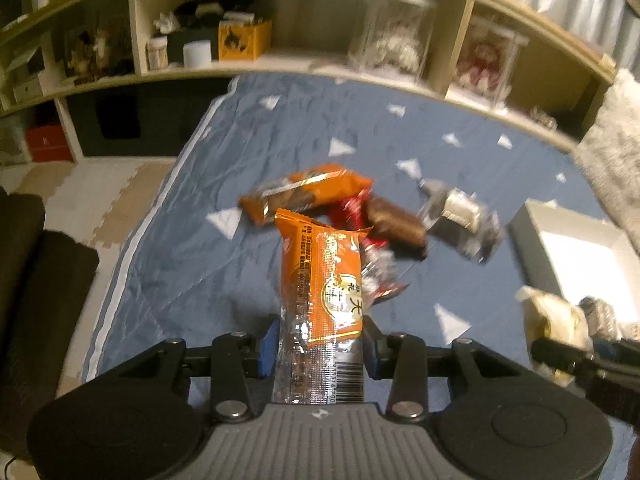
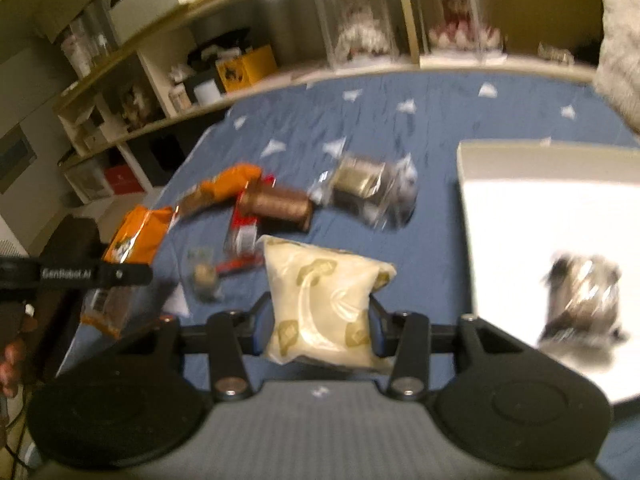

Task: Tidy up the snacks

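Observation:
My left gripper (image 1: 320,344) is shut on an orange snack packet (image 1: 320,280) that stands up between its blue pads, above the blue cloth (image 1: 180,240). My right gripper (image 2: 320,328) is shut on a cream pillow-shaped snack bag (image 2: 324,304). Loose on the cloth lie another orange packet (image 1: 308,192), a red wrapper (image 1: 352,216), a brown bar (image 1: 396,224) and a clear-wrapped silver snack (image 1: 460,216). A white box (image 2: 540,240) on the right holds one dark foil-wrapped snack (image 2: 580,300). The left gripper with its orange packet (image 2: 132,240) shows at the left of the right wrist view.
A curved wooden shelf unit (image 1: 320,68) with glass jars and a yellow box (image 1: 244,40) runs behind the cloth. A fluffy white cushion (image 1: 616,152) sits at the far right. Pale floor mats (image 1: 80,200) and a dark object lie left of the cloth edge.

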Tool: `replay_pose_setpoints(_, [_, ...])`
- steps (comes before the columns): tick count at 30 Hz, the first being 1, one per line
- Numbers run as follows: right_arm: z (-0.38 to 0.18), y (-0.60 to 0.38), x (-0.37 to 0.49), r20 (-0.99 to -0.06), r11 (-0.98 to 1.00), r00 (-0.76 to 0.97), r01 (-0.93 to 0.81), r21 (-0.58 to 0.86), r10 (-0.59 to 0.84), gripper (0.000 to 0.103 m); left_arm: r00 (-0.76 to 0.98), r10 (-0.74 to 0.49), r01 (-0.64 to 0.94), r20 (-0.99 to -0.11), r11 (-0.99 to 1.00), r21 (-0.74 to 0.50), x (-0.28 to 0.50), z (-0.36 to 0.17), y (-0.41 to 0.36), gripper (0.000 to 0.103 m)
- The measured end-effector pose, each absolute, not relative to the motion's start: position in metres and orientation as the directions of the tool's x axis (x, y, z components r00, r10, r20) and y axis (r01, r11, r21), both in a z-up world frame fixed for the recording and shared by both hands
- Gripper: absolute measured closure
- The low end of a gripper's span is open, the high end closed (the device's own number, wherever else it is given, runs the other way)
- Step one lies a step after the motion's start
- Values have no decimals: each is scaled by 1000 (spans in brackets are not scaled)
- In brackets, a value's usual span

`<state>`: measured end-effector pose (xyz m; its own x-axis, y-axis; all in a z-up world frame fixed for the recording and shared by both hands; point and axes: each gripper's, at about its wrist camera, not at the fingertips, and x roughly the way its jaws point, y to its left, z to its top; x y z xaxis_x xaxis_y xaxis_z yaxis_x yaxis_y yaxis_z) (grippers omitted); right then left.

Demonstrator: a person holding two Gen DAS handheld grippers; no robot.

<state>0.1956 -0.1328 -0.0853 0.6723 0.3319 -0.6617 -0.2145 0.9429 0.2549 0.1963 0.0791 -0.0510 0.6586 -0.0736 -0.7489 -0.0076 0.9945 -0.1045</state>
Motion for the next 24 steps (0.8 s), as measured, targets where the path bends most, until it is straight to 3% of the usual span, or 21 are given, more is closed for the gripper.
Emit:
replay_pose_setpoints(10, [-59,-172,204,-644,960,713,-234,155,278,51,716,-134,46,-686,988,-145,197,-25,36,60])
replay_pose_setpoints(24, [-58,-269,177,-675,991,725,-100,92,136,51,682,-268,179,-680,963,-201,200,-19,-70,60])
